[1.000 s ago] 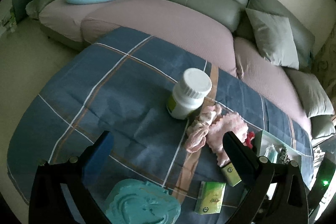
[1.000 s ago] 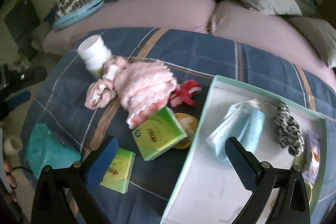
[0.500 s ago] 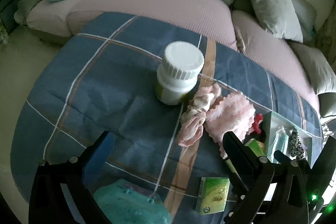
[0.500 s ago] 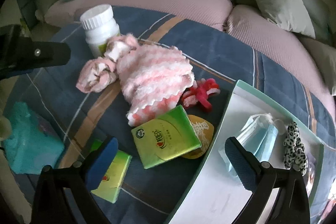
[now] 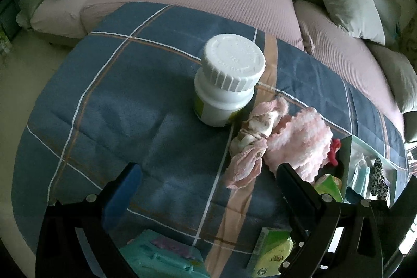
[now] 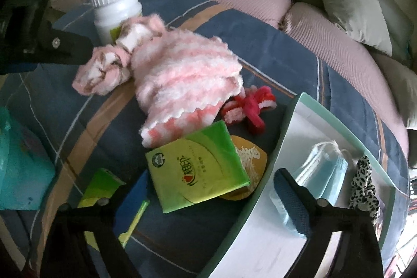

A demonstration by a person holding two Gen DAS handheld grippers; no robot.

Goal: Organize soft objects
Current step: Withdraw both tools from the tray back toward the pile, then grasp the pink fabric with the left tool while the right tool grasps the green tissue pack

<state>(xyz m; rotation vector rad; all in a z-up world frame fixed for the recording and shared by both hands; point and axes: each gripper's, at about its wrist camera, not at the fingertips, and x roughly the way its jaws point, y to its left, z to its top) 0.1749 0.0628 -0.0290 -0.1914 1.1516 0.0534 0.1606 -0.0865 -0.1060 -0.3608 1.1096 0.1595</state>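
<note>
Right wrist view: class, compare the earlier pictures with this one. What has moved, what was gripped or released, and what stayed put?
Both grippers came lower and closer to the table. The right gripper now hangs over the green tissue pack, its jaws closing but not yet pressing on it. The left gripper holds nothing. The white bottle, pink knit cloth and tray stayed put.

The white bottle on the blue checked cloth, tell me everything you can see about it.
The white bottle looks like smooth plastic, with a wide ribbed screw cap that is on and a yellow-green label low on its side. It stands upright on the blue checked cloth, in front of the sofa. A small pink bundled sock lies against its base. Neither gripper touches it.
</note>
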